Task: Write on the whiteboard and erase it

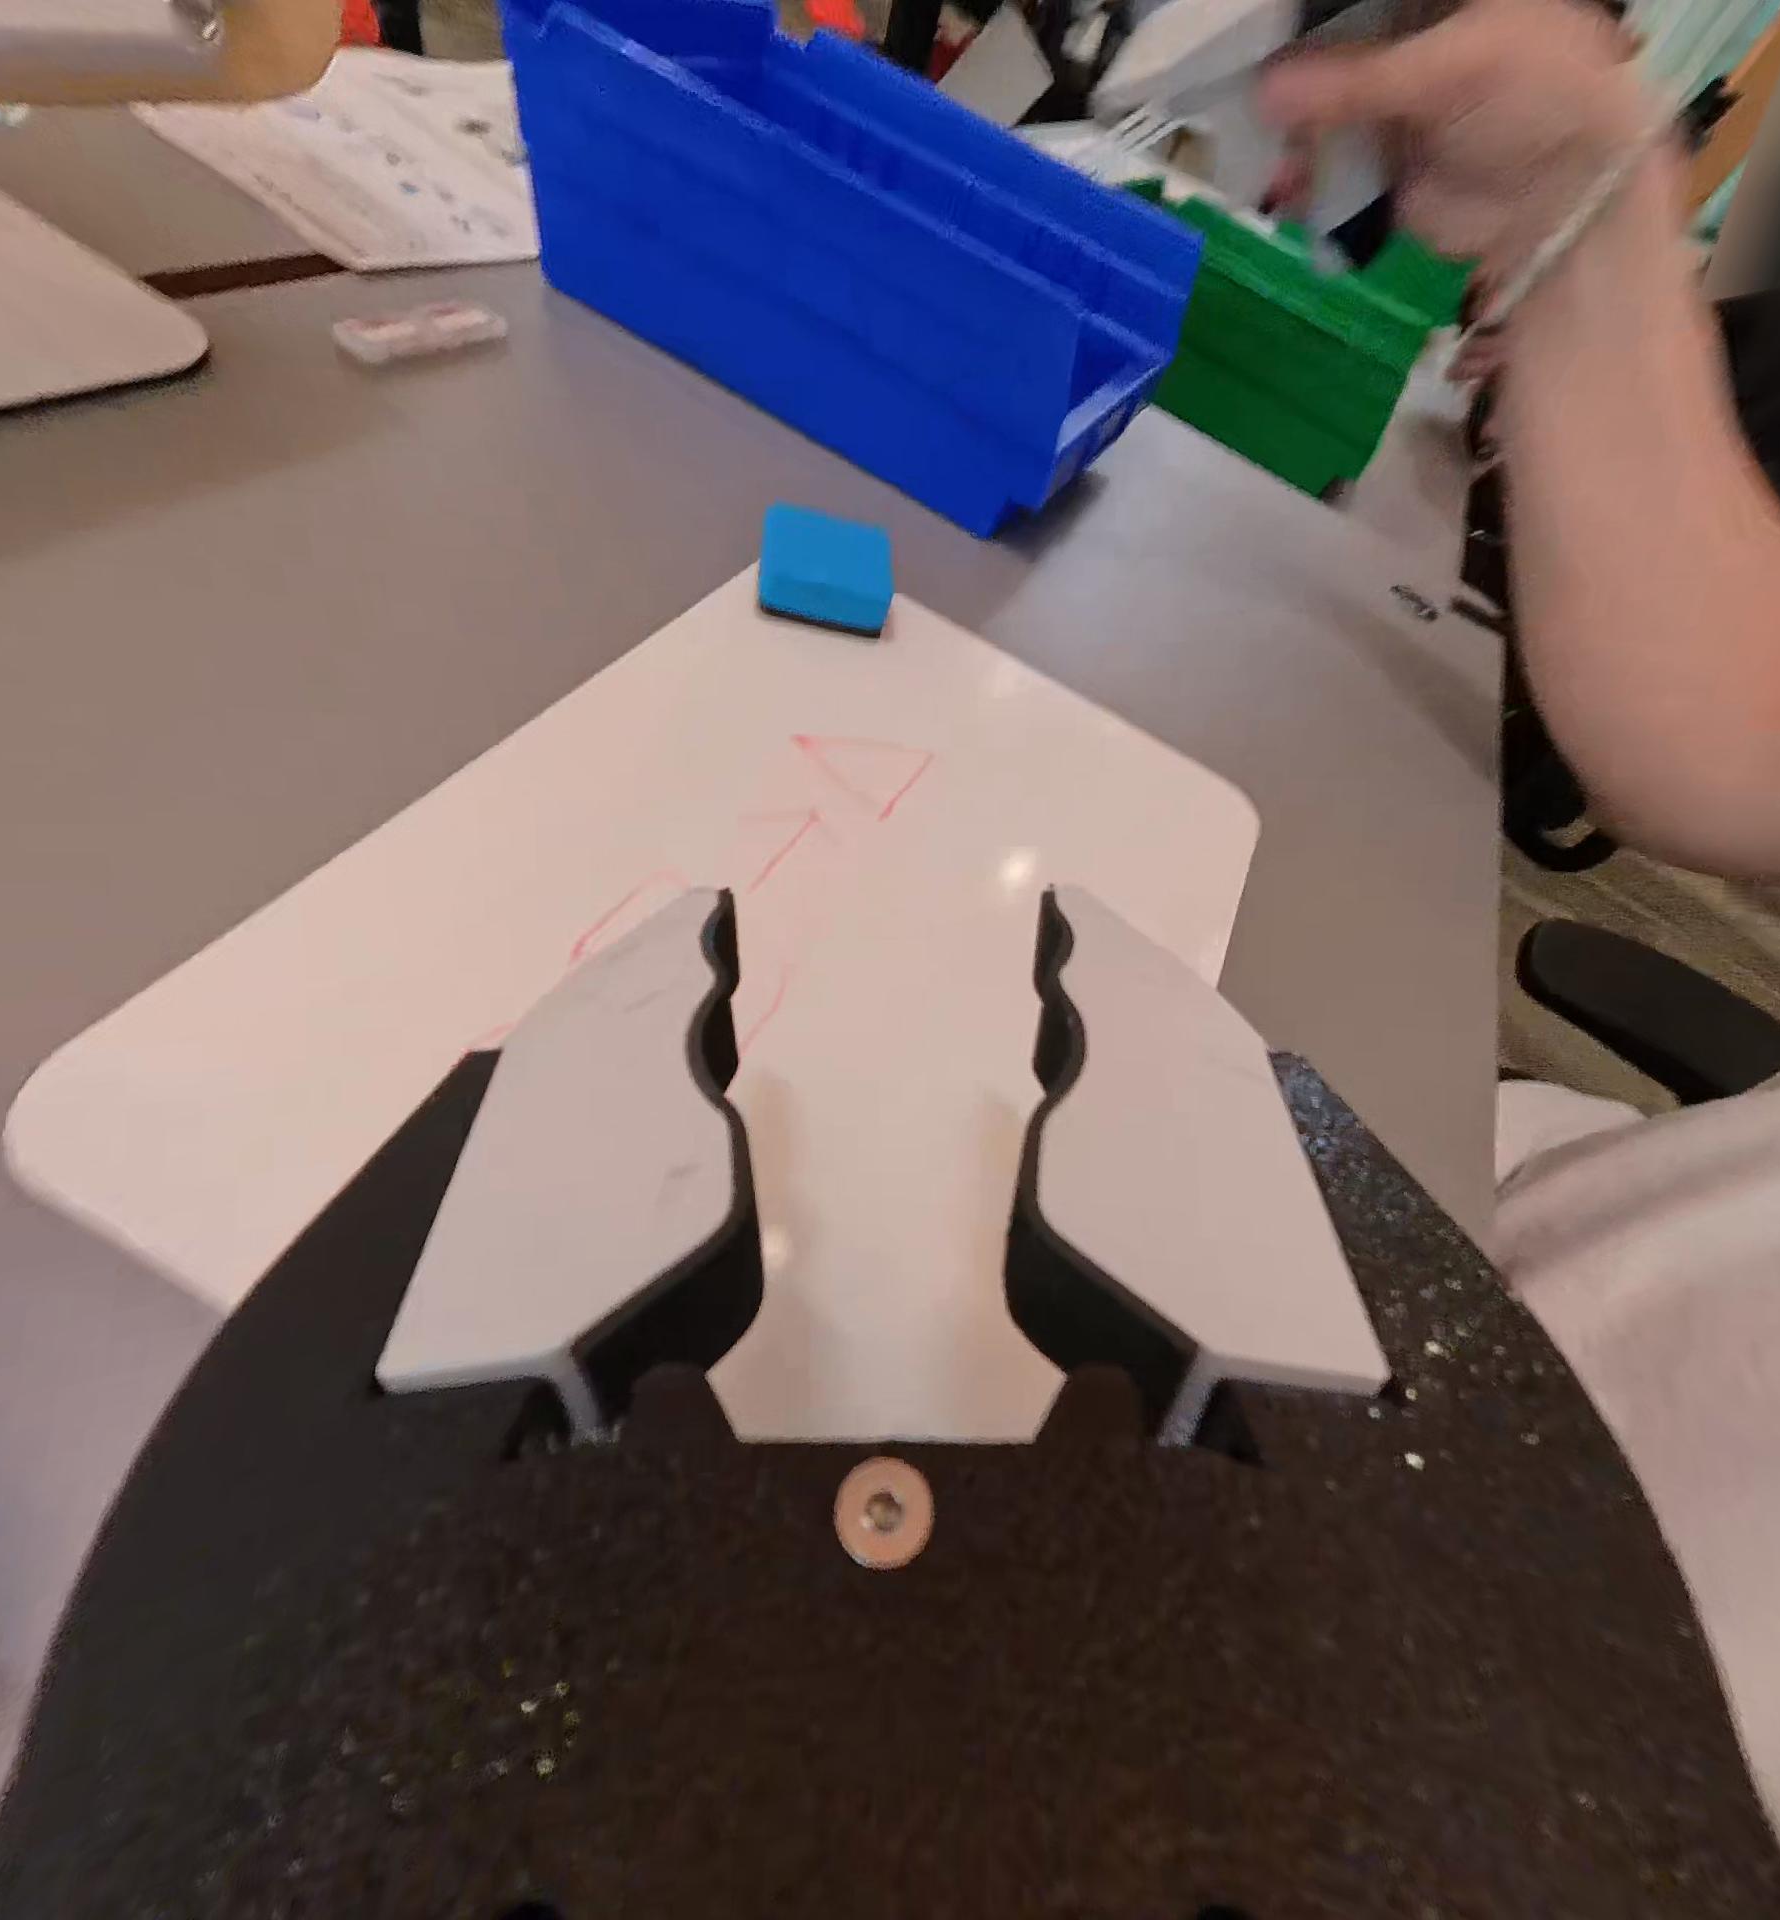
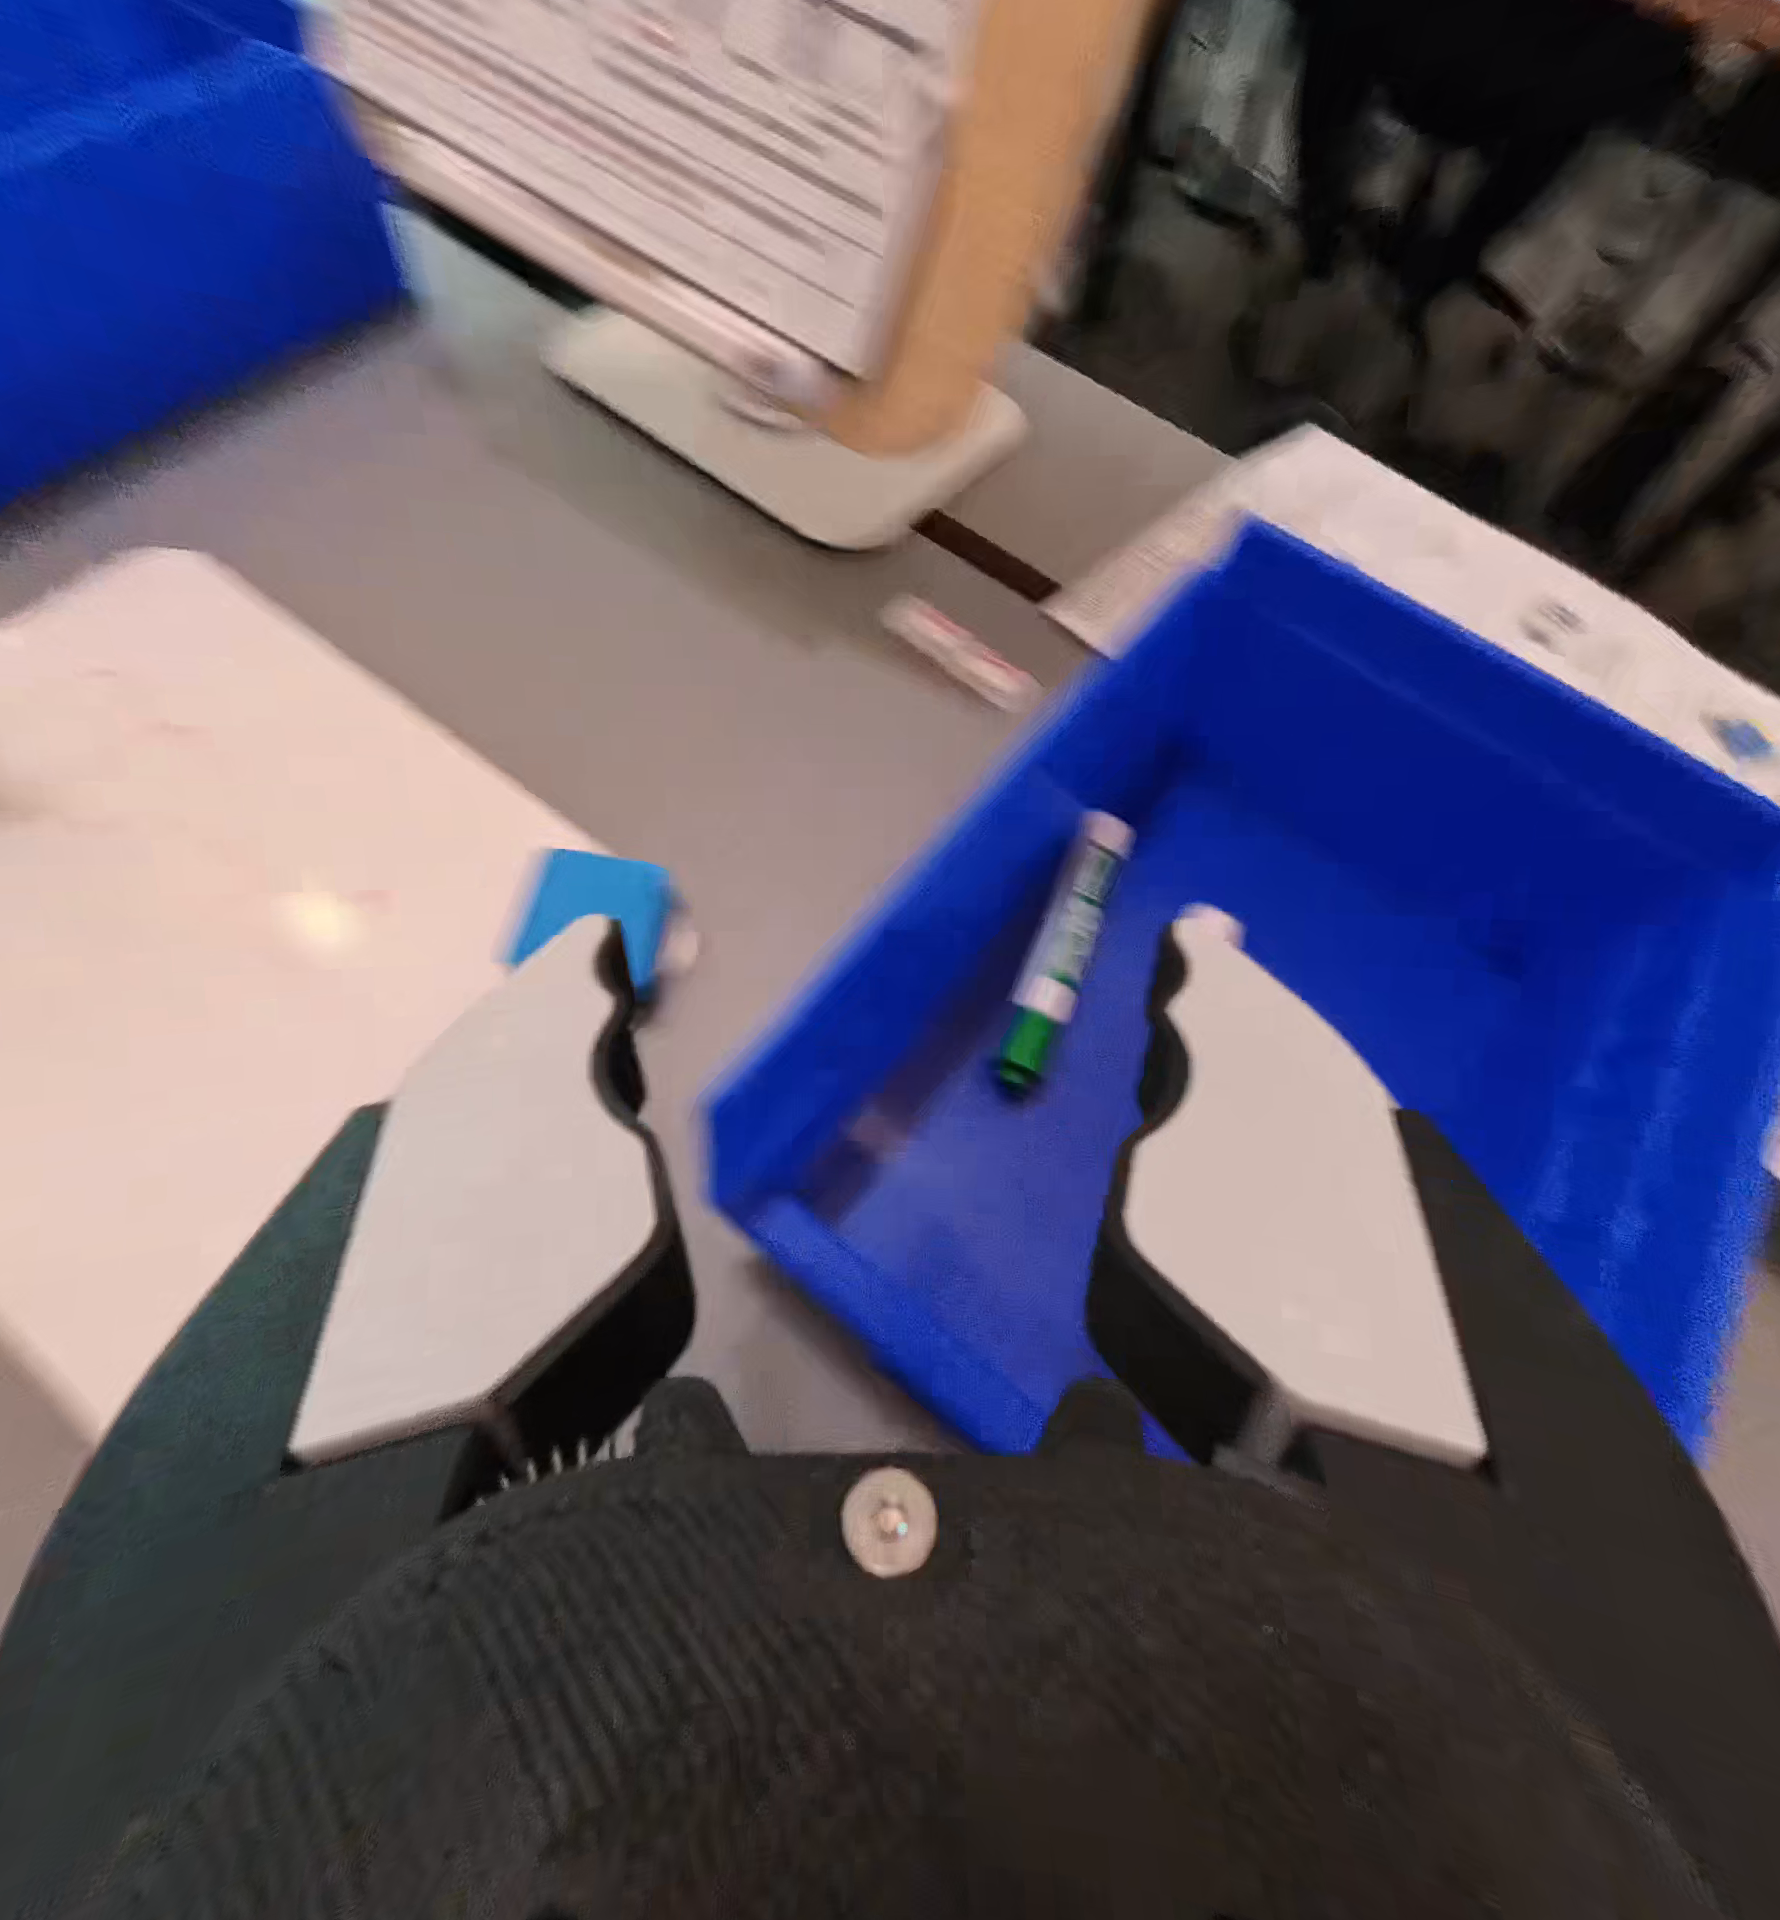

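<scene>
Left wrist view first: I see my left gripper point(image 1: 886, 914) hanging over the near half of the whiteboard point(image 1: 1073, 748), its two fingers spread wide with nothing between them. The whiteboard lies flat on the grey table point(image 1: 294, 582), turned so one corner points away from me. Faint red marker drawings point(image 1: 865, 774) run up its middle. A light-blue eraser point(image 1: 826, 569) sits on that far corner. Just beyond it stands a blue bin point(image 1: 824, 260), and a green bin point(image 1: 1291, 353) is behind that to the right. A person's hand point(image 1: 1488, 135), blurred, is raised at the far right.

Right wrist view: my right gripper point(image 2: 896, 945) is also wide open and empty, poised above the near end of the blue bin point(image 2: 1437, 935). A green-capped marker point(image 2: 1062, 956) lies on the bin's floor, showing between my fingers. A blurred reddish streak lies nearer on the floor; I cannot tell what it is. To the left, the eraser point(image 2: 585, 904) peeks out past my left finger, at the edge of the whiteboard point(image 2: 190, 831).
</scene>
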